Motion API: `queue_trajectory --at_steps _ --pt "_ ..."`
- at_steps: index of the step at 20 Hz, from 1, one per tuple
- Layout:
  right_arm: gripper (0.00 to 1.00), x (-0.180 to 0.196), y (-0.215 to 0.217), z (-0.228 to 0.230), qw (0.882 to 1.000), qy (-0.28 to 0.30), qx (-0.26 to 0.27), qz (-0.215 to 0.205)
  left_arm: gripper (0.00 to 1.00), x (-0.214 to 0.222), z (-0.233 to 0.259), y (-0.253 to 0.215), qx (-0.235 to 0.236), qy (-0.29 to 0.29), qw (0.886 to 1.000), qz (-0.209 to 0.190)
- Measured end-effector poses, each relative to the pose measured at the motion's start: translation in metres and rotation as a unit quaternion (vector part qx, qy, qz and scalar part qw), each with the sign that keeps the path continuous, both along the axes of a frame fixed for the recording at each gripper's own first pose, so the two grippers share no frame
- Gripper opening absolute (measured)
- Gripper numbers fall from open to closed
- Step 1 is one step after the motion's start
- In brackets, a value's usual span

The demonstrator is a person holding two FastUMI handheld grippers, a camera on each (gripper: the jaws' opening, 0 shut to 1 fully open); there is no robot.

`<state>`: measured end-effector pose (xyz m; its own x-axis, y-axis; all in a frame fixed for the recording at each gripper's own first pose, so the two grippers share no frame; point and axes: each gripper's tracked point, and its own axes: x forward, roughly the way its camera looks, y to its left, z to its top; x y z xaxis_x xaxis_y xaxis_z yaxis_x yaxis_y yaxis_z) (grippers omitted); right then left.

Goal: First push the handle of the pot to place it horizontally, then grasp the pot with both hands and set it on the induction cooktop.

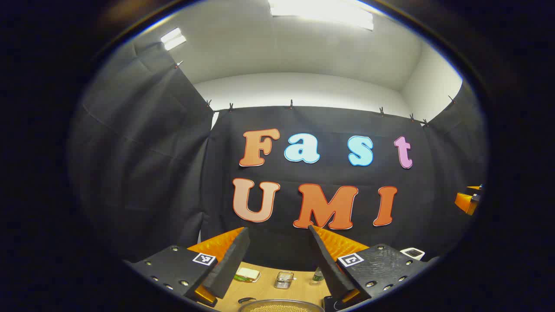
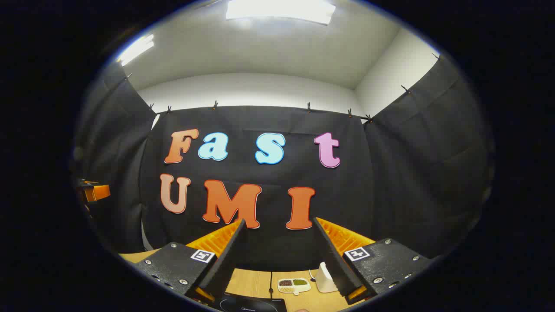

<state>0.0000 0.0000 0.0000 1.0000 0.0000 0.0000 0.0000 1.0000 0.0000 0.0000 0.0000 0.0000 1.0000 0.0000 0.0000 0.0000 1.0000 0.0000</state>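
Note:
My left gripper (image 1: 277, 232) is raised high above the wooden table (image 1: 264, 290), its fingers wide apart with nothing between them. Below it, at the bottom edge of the left gripper view, the metal rim of the pot (image 1: 281, 306) shows, with something grainy inside. My right gripper (image 2: 279, 225) is open too and held up facing the black wall. Under it lies the dark induction cooktop (image 2: 251, 304) on the table (image 2: 256, 281). The pot's handle is hidden.
Behind the pot sit a small glass container (image 1: 284, 280), a flat packet (image 1: 247, 274) and a bottle (image 1: 318, 276). Beyond the cooktop a divided dish of beans (image 2: 294, 284) and a white box (image 2: 324, 278) stand near the wall. The other gripper shows at each view's side (image 1: 468, 200) (image 2: 93, 190).

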Motion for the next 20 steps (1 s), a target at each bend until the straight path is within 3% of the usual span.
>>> queue_trajectory --at_steps 7,8,9,14,20 --pt "0.96 0.008 0.051 0.002 0.999 0.005 0.000 -0.041 0.87 0.040 -0.019 0.045 0.008 0.007 0.999 -0.044" --pt "0.93 0.010 0.055 0.002 0.999 0.007 -0.002 -0.044 0.87 0.042 -0.021 0.053 0.008 0.009 0.999 -0.043" --pt "0.96 0.012 0.058 0.004 0.999 0.008 -0.006 -0.044 0.87 0.044 -0.024 0.060 0.009 0.011 0.999 -0.039" --pt "0.93 0.025 0.071 0.006 1.000 0.003 -0.017 -0.022 0.87 0.045 -0.024 0.068 0.006 0.011 1.000 -0.018" --pt "0.93 0.042 0.054 0.008 1.000 -0.014 -0.008 0.005 0.86 0.036 -0.004 0.058 0.010 -0.007 1.000 0.017"
